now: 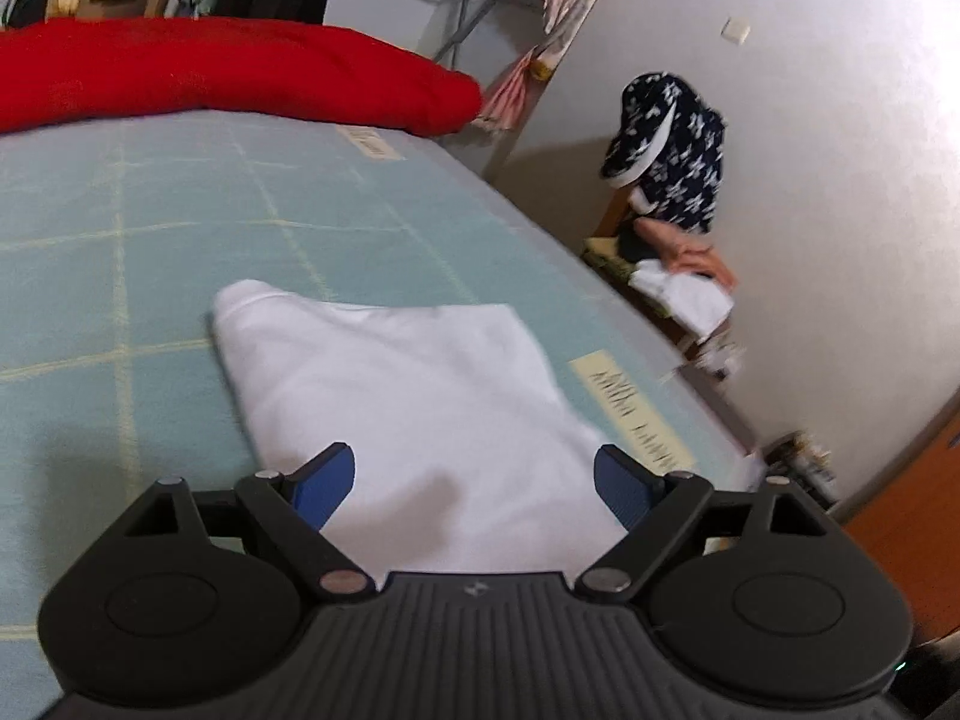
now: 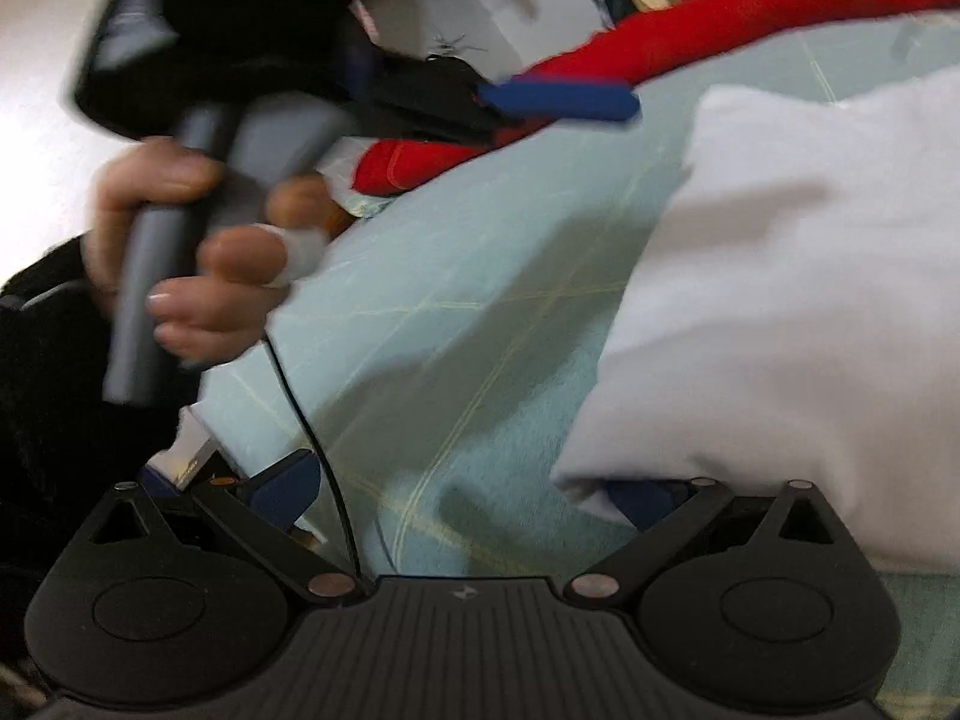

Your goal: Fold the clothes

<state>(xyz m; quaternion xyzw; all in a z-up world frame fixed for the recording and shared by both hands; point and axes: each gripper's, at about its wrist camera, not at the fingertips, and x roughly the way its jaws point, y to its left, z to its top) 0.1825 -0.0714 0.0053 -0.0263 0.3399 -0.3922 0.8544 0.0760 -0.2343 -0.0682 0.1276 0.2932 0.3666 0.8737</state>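
- Left tongs (image 1: 474, 483) stand wide apart, the blue pads (image 1: 327, 480) spread to either side above the white garment (image 1: 408, 396) and gripping nothing.
- Right tongs (image 2: 462, 495) are spread wide as well; the left pad is free over the sheet, and the right pad (image 2: 645, 501) lies just at the near edge of the white garment, partly under the fold, with nothing pinched between the two.
- White garment is folded into a flat, roughly rectangular packet and lies on the pale green checked sheet (image 1: 150, 222) of the bed, near the bed's right-hand edge in the left wrist view.
- From the right wrist view, the person's hand (image 2: 180, 252) grips the grey handle of the other tool, whose blue pad reaches out over the sheet; a white bandage wraps one finger, and motion blur softens the picture.
- Red blanket (image 1: 240, 78) is bunched along the far side of the bed, well apart from the white garment.
- By the wall beyond the bed, a dark blue patterned cloth (image 1: 672, 150) hangs over a chair, with pink and white clothes piled below it.
- Two pale labels with dark writing lie on the sheet near the bed's edge; the writing is too blurred to read.
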